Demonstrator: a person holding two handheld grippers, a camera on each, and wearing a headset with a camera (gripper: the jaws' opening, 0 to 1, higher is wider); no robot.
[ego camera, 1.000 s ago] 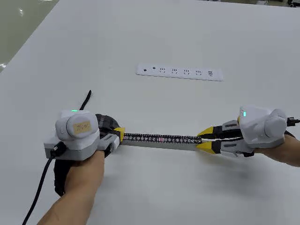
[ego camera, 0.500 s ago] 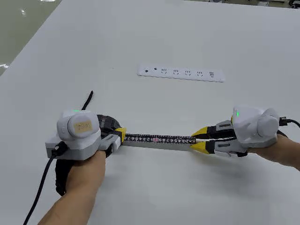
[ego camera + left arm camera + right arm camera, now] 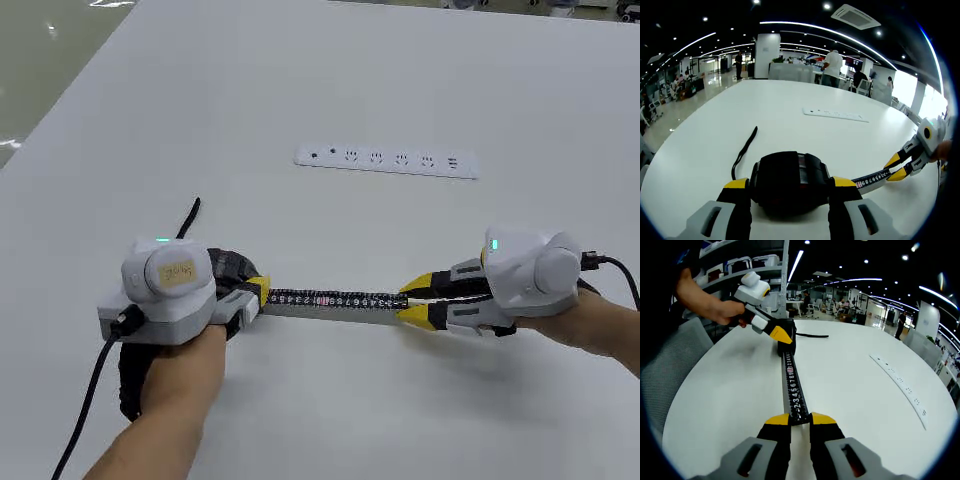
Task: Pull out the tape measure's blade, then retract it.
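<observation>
Your left hand-held gripper (image 3: 789, 183) is clamped on the case (image 3: 228, 266), one jaw on each side, holding it down at the table (image 3: 330, 80). That's your anchor, I'd say: any pull goes into the blade and the case doesn't drag. Your right hand-held gripper (image 3: 800, 419) is closed on the free end of the blade (image 3: 335, 299). The blade runs straight btwn the two, numbers up, low over the table or on it; can't tell which. The grippers face each other on one line, prob. to keep the blade from kinking. It's out a short way. Pull or return phase: can't judge from this.

Left gripper view gives you the case square btwn the jaws and the strap (image 3: 745, 147) trailing off across the table. The right tool sits small at far right, so the end grip is too small there to read. Right gripper view settles it: the blade end sits in the narrow gap btwn the yellow tips, digits readable, blade running to the case mouth. Head view adds layout: both tools are well apart from the strip (image 3: 387, 160) farther up the table.
</observation>
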